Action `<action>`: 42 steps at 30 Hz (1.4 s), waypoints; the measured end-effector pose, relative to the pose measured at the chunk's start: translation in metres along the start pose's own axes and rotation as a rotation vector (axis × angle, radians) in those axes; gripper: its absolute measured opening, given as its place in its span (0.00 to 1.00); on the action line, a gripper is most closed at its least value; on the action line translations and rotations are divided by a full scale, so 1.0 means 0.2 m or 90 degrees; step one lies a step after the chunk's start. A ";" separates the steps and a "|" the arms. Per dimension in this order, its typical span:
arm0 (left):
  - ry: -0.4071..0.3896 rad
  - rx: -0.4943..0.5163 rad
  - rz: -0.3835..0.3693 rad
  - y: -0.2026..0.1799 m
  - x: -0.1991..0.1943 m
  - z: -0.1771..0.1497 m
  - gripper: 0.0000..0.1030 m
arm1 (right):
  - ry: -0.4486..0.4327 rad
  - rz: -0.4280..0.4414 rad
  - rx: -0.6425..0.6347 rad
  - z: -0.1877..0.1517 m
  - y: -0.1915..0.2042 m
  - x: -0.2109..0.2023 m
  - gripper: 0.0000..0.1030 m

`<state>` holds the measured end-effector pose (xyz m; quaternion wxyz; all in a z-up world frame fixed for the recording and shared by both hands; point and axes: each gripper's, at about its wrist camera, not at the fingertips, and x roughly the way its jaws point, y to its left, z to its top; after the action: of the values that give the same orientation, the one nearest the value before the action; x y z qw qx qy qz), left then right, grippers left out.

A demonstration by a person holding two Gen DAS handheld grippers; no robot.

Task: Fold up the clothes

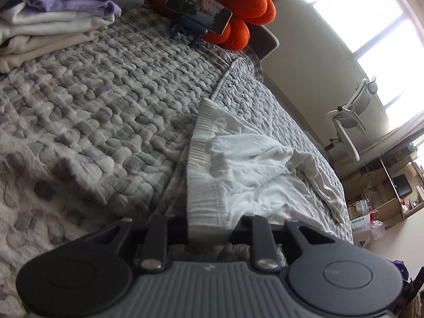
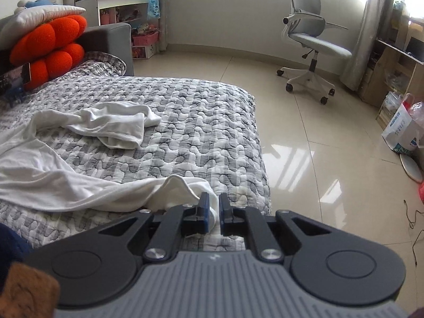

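A white long-sleeved garment [image 1: 246, 164] lies crumpled on the grey quilted bed [image 1: 92, 100]. Its ribbed hem runs down between the wide-apart fingers of my left gripper [image 1: 209, 229], which is open around it. In the right wrist view the same garment [image 2: 53, 175] spreads to the left, with one sleeve [image 2: 114, 124] bunched farther back. My right gripper [image 2: 214, 213] is shut on a fold of the white cloth near the bed's right edge, its blue pads [image 2: 204, 212] pressing the fabric.
Folded clothes are stacked [image 1: 47, 26] at the far left of the bed. A phone on a blue stand [image 1: 198, 8] leans against orange cushions [image 1: 238, 2]. Beyond the bed edge are a tiled floor [image 2: 304, 145], an office chair [image 2: 312, 39] and a paper bag [image 2: 402, 129].
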<state>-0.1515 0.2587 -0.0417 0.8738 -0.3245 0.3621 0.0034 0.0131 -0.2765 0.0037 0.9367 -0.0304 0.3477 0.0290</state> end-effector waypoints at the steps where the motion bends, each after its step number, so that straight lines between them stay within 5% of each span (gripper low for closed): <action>1: -0.009 0.005 0.007 -0.01 -0.02 0.02 0.39 | 0.000 0.001 0.003 0.00 0.01 0.01 0.13; 6: -0.056 0.023 0.011 -0.05 -0.06 0.17 0.58 | -0.008 0.037 0.041 0.09 0.04 0.12 0.15; 12: -0.054 0.035 0.002 -0.07 0.14 0.38 0.69 | 0.040 0.119 0.098 0.28 0.15 0.39 0.17; 15: -0.016 0.028 -0.005 -0.08 0.33 0.43 0.69 | 0.071 0.165 0.139 0.34 0.20 0.53 0.50; 20: 0.008 0.021 0.035 -0.08 0.57 0.43 0.69 | 0.096 0.154 0.148 0.40 0.27 0.72 0.50; 21: 0.006 0.036 0.039 -0.10 0.58 0.43 0.67 | 0.098 0.148 0.147 0.41 0.28 0.75 0.51; 23: 0.006 0.074 0.048 -0.16 0.61 0.42 0.23 | 0.082 0.149 0.112 0.43 0.32 0.76 0.40; 24: 0.003 0.098 0.065 -0.19 0.62 0.41 0.22 | 0.077 0.154 0.087 0.43 0.35 0.75 0.14; 29: -0.037 0.151 0.108 -0.24 0.57 0.41 0.17 | 0.030 0.113 -0.003 0.43 0.45 0.67 0.10; 42: -0.196 0.225 0.101 -0.48 0.29 0.76 0.11 | -0.259 -0.085 -0.060 0.65 0.31 0.08 0.09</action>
<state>0.0105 0.2551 0.0560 0.9588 -0.1329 0.2442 0.0576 0.1041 -0.2039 0.0889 0.9849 -0.0904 0.1473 -0.0114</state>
